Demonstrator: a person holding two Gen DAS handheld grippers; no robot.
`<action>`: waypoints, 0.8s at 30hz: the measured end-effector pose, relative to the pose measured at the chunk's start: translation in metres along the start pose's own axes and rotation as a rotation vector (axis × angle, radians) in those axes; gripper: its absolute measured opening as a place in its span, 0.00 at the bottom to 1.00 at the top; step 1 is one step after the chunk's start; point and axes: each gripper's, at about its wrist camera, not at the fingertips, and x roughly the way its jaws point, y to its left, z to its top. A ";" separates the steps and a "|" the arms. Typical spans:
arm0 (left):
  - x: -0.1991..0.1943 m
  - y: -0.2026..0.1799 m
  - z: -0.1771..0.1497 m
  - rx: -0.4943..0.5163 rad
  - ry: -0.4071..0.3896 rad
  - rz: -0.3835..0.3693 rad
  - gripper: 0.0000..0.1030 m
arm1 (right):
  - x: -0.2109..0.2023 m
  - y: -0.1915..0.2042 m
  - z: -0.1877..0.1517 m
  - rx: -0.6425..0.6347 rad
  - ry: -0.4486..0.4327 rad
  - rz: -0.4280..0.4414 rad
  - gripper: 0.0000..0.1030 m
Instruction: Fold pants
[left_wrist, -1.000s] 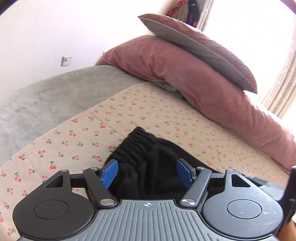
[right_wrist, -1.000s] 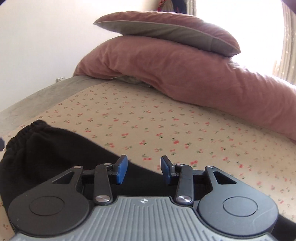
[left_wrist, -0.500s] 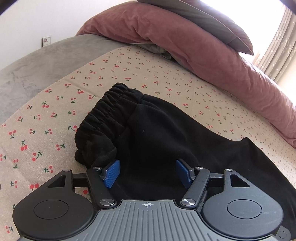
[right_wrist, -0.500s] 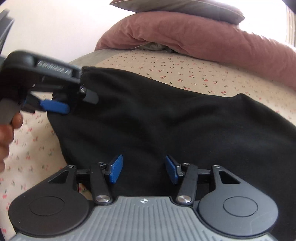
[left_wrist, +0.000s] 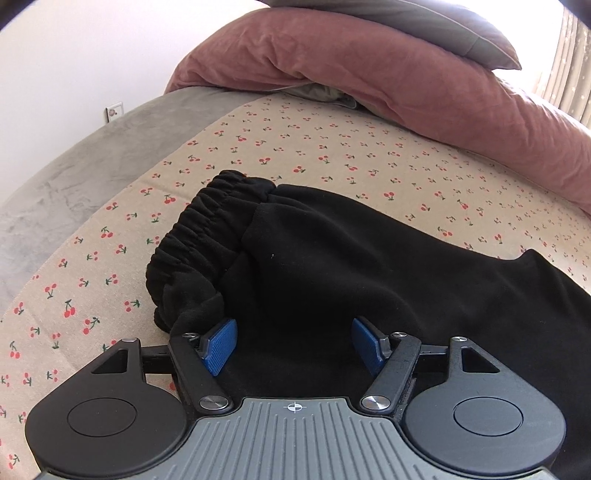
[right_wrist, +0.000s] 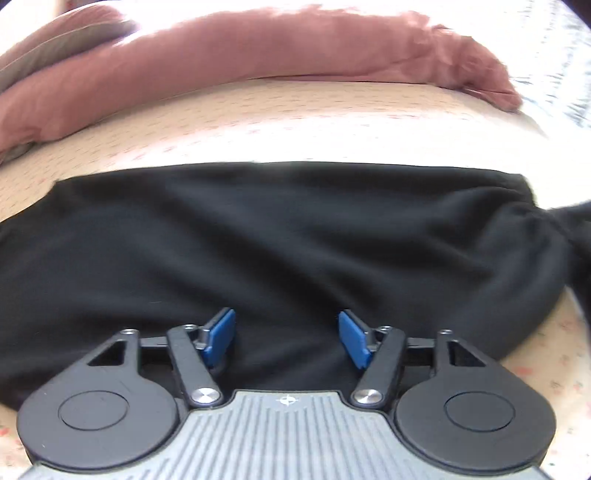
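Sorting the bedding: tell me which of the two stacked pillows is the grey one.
The upper pillow, lying on top, is grey. The lower pillow beneath it is dusty pink and much longer, stretching along the cherry-print sheet.

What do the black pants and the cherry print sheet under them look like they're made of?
The black pants look like a soft knit, maybe fleece: matte, slightly fuzzy surface, with a gathered elastic waistband. The cherry print sheet looks like thin woven cotton: flat, matte, printed with a small pattern. Neither fibre can be confirmed by look alone.

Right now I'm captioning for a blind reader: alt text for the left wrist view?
Open left tongs hover over black pants lying on a cherry-print sheet, elastic waistband bunched at left. Pink pillows lie behind.
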 end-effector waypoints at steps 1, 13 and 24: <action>-0.002 -0.003 0.003 -0.008 -0.003 -0.015 0.67 | -0.005 -0.006 -0.004 -0.014 0.000 -0.057 0.55; -0.043 -0.087 -0.004 0.065 -0.074 -0.208 0.67 | -0.027 -0.071 0.018 0.127 0.011 0.019 0.62; -0.057 -0.178 -0.039 0.289 -0.138 -0.261 0.68 | 0.006 -0.139 0.024 0.367 -0.106 0.205 0.65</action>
